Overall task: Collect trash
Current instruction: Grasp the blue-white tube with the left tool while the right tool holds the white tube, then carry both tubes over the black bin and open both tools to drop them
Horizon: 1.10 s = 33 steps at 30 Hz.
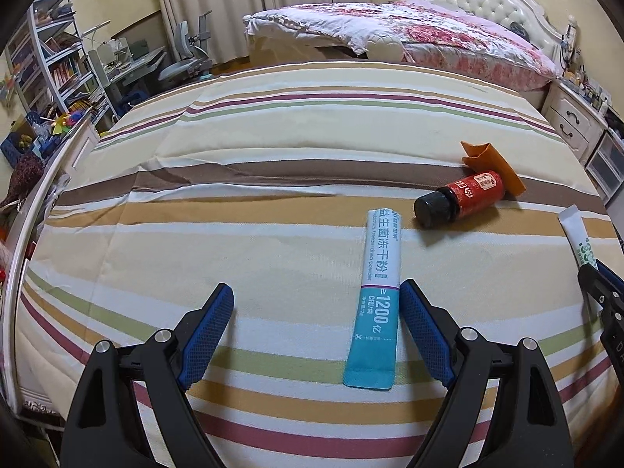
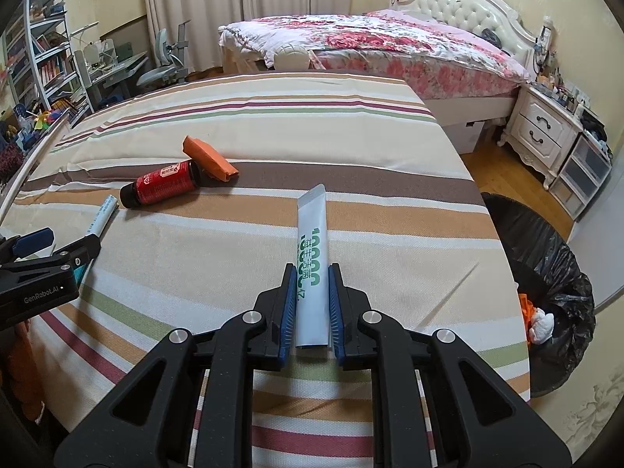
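On the striped bed cover, my left gripper [image 1: 316, 292] is open, with a white and teal powder sachet [image 1: 376, 300] lying flat between its fingers, close to the right one. My right gripper [image 2: 312, 273] is shut on a white sachet with green print [image 2: 311, 269]; the same sachet shows at the right edge of the left wrist view [image 1: 581, 238]. A small red bottle with a black cap [image 1: 460, 199] [image 2: 162, 187] lies on its side beside a folded orange wrapper [image 1: 493, 162] [image 2: 208, 152].
A bin lined with a black bag [image 2: 546, 273] stands on the floor right of the bed and holds orange and white scraps. A second bed [image 2: 390, 50], a white nightstand [image 2: 542, 132], a desk with a chair [image 1: 183, 58] and bookshelves [image 1: 58, 58] stand beyond.
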### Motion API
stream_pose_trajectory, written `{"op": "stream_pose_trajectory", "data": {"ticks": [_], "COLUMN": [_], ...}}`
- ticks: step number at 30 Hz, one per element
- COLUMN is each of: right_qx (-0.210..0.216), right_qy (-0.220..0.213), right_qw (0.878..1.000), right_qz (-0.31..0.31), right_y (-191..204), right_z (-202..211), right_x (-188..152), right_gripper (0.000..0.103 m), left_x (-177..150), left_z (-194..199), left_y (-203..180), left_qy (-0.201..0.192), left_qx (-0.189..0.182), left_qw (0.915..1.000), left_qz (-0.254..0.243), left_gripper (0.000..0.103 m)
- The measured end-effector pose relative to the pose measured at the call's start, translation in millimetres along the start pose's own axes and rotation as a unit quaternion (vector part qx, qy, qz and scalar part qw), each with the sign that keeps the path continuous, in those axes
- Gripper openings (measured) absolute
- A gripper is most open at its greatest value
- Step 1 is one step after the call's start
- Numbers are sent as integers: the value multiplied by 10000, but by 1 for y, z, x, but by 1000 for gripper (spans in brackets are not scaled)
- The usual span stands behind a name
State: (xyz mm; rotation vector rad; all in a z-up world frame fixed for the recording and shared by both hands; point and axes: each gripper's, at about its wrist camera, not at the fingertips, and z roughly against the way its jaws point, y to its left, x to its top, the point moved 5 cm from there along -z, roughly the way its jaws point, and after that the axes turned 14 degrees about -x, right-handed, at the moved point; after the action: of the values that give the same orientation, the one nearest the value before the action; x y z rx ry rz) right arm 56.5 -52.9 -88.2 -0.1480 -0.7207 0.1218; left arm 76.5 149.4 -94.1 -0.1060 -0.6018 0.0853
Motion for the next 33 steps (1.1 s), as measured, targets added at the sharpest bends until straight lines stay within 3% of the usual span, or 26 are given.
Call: {"op": "stream_pose_trajectory", "data": {"ticks": [4,10,14,17,25,33], "right_qx": [-12,-14,-61,-86,-111,-228], "right_qy": [4,17,1,-15,-70,-292], "right_qw": [10000,10000,10000,10000,9999,9987], "right_qz": [-22,-59,-17,-17,-96,-346], "right_y": [0,0,0,0,-2,-24], "right_z": [0,-2,-3,-4,0,17], "right_x": [1,3,4,5,5,14], "right_gripper": [17,17,17,16,15,15], "left_x": [3,1,-2,-2,0,13], "left_z": [-3,-1,1,1,8,23], "left_y": [-3,-14,-21,-22,-19,-43], "left_qy": [-46,-145,-214,-258,-402,-694], "left_qx": [-119,-464,-519,-462,-582,-767], "left_qw": [9999,9984,9972,9971,9964,9927], "left_qz": [-88,-302,-494,-550,-466,-615], "left_gripper": [83,54,32,20,18,18]}}
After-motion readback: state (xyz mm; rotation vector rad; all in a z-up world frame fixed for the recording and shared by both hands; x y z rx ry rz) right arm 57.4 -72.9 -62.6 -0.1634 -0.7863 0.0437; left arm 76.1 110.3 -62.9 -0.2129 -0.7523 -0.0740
